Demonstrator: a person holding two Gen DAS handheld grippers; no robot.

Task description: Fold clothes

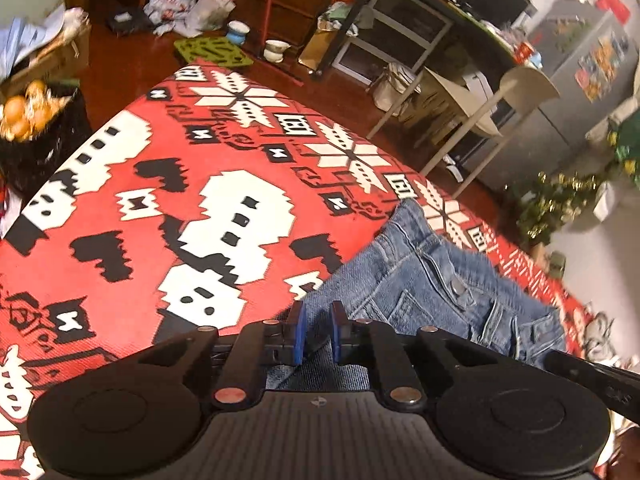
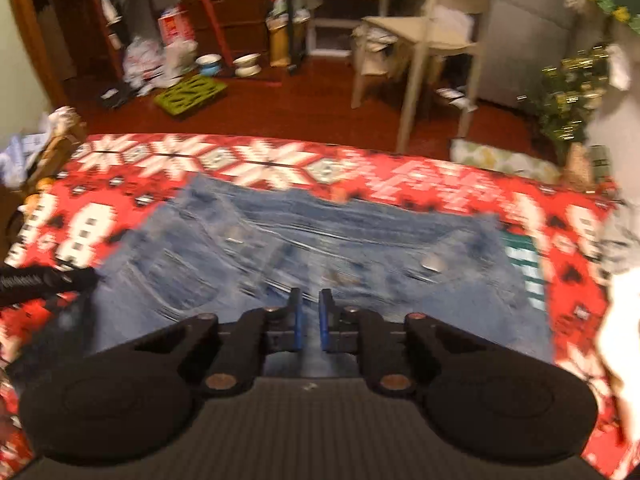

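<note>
Blue denim jeans (image 2: 320, 240) lie spread on a table under a red, white and black patterned cloth (image 2: 440, 184). In the right wrist view, which is blurred, my right gripper (image 2: 309, 312) is shut on the near edge of the jeans, with denim between its blue pads. In the left wrist view the jeans (image 1: 432, 276) show their waistband, metal button and pocket, bunched at the lower right. My left gripper (image 1: 318, 320) is shut on a fold of that denim over the cloth (image 1: 160, 200). A black part of the other tool (image 1: 592, 380) shows at the right edge.
A pale chair (image 2: 432, 40) stands on the red-brown floor beyond the table's far edge. A black crate of oranges (image 1: 24, 116) sits off the table's left side. A green mat (image 1: 212, 52), bowls and bags clutter the floor. A tinsel tree (image 2: 572, 88) stands at right.
</note>
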